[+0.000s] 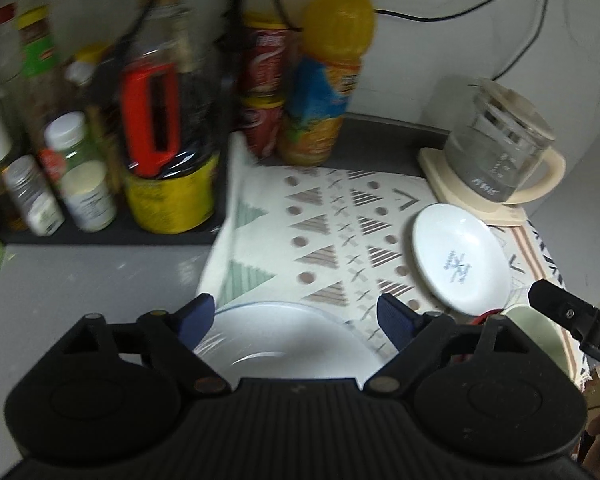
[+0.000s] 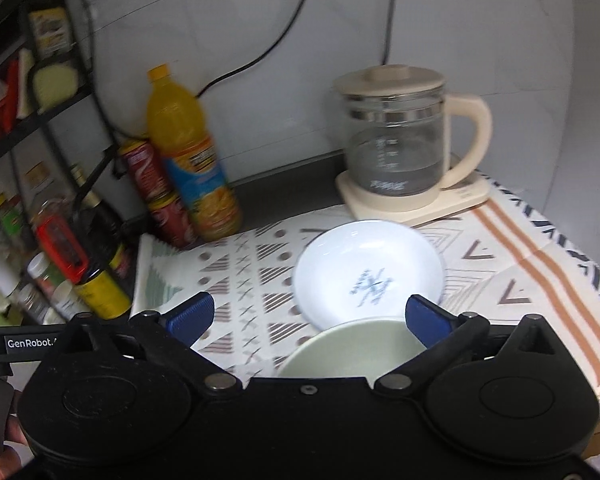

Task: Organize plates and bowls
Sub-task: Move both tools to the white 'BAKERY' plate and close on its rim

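left gripper (image 1: 294, 314): we see jaws spread, empty, over plate (image 1: 284, 344)
right gripper (image 2: 308, 314): we see jaws spread, empty, over bowl (image 2: 356, 348)

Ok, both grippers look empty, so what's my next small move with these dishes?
Probably lower the open right gripper onto the pale green bowl just below it. The left gripper hangs open over the large white plate, and the small white dish lies loose beyond the bowl.
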`<action>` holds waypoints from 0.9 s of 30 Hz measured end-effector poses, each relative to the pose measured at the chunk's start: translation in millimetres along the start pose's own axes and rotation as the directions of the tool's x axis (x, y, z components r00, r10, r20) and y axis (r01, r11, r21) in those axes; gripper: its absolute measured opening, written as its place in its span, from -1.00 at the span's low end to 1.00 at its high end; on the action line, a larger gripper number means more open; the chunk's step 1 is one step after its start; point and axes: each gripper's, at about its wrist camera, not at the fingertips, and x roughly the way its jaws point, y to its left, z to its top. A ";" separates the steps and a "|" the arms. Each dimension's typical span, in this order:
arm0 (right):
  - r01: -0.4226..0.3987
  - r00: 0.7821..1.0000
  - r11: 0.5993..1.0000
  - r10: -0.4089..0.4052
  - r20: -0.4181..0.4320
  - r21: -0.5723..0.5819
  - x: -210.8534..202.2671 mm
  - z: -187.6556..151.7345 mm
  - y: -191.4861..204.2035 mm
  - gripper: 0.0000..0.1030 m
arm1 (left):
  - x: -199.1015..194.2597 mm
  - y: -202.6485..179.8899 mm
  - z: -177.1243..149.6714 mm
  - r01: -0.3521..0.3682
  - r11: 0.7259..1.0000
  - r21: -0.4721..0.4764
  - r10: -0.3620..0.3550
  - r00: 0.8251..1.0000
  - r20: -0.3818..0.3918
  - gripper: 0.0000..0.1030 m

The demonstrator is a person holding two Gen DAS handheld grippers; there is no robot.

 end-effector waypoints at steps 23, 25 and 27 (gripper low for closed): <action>0.148 0.989 0.975 -0.142 -0.044 0.168 18.4 19.6 -79.2 1.00 | 61.4 -107.4 36.9 0.173 0.962 0.213 -0.158 0.984 -0.085 0.69; 0.151 0.988 0.973 -0.144 -0.054 0.175 24.2 20.6 -81.7 0.99 | 66.8 -110.8 38.6 0.180 0.960 0.213 -0.163 0.982 -0.092 0.69; 0.159 0.987 0.970 -0.149 -0.065 0.182 30.9 21.9 -84.3 1.00 | 73.4 -114.8 40.4 0.188 0.957 0.221 -0.169 0.980 -0.104 0.69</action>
